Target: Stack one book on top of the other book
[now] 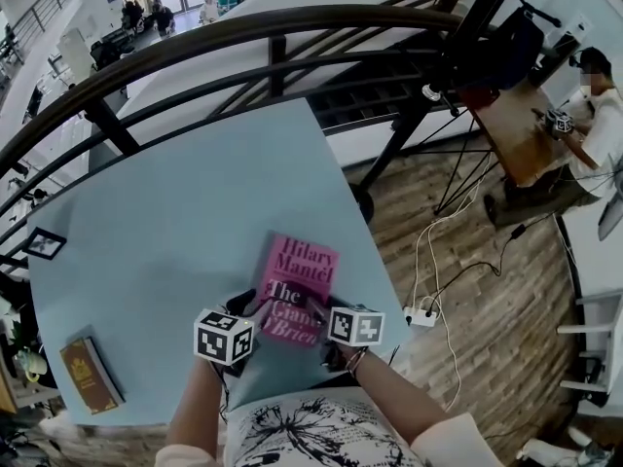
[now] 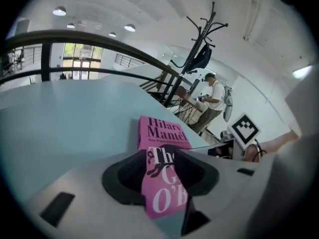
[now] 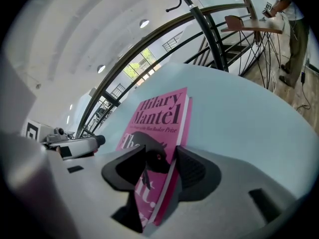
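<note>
A pink book point(image 1: 297, 285) lies on the light blue table point(image 1: 175, 212) near its front edge. My left gripper point(image 1: 255, 305) is at the book's near left corner. In the left gripper view the book point(image 2: 162, 131) runs between the jaws of that gripper point(image 2: 164, 171), which stand a little apart from it, open. My right gripper point(image 1: 316, 309) is at the near right edge. The right gripper view shows this gripper point(image 3: 162, 166) with one pad on the cover and the other under the book point(image 3: 159, 113). A brown book point(image 1: 90, 376) lies far left near the table's front edge.
A dark curved railing point(image 1: 243, 27) runs behind the table. A small black-framed marker point(image 1: 44, 243) sits at the table's left edge. To the right, the wooden floor holds a power strip point(image 1: 421, 314) and cables. A person point(image 1: 599, 115) sits at a desk at the far right.
</note>
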Motion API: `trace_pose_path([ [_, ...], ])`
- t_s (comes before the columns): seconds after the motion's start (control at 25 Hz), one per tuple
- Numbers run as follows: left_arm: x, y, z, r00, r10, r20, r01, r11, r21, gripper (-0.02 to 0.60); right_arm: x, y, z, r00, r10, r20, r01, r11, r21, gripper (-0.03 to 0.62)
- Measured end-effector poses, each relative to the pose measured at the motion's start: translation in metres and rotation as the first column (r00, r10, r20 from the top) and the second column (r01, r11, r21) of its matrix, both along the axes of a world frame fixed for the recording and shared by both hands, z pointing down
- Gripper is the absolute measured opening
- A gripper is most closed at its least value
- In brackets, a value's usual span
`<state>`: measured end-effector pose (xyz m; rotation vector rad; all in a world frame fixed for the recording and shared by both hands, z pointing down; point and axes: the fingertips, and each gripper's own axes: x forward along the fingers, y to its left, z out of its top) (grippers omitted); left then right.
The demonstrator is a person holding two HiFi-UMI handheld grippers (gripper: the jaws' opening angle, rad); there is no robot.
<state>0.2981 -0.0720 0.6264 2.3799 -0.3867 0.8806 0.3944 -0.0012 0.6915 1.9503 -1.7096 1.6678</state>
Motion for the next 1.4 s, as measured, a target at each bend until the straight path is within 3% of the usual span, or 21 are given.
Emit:
trace_pose_path([
  [0.28, 0.008, -0.011, 0.035, 0.998, -0.01, 0.066, 0.018, 0.993, -0.115, 0.219, 0.001, -0.001, -0.001, 1.0, -0.013, -0.001, 0.013, 1.0, 0.01, 0.187],
  [0.48, 0.011, -0.005, 0.06, 0.995, 0.009, 0.096, 0.011, 0.979, -0.205, 0.221, 0.002, -0.002, -0.001, 1.0, -0.023, -0.004, 0.023, 1.0, 0.013, 0.192],
  [0.64, 0.013, 0.0, 0.064, 0.996, -0.029, 0.083, 0.049, 0.965, -0.257, 0.221, 0.002, -0.001, -0.001, 1.0, -0.024, 0.003, 0.024, 1.0, 0.007, 0.191],
  [1.0, 0.005, 0.007, 0.063, 0.986, -0.136, 0.093, 0.154, 0.962, -0.227, 0.219, 0.001, 0.002, -0.004, 1.0, -0.03, 0.008, 0.03, 0.999, -0.036, 0.158],
  [1.2, -0.009, 0.013, 0.054, 0.973, -0.224, 0.062, 0.233, 0.943, -0.239, 0.218, -0.006, 0.0, -0.02, 0.998, -0.056, -0.037, 0.056, 0.998, -0.02, 0.149],
  [1.4, -0.029, 0.013, 0.034, 0.953, -0.299, 0.043, 0.301, 0.932, -0.2, 0.216, -0.022, -0.007, -0.038, 0.993, -0.111, -0.049, 0.112, 0.994, 0.009, 0.146],
])
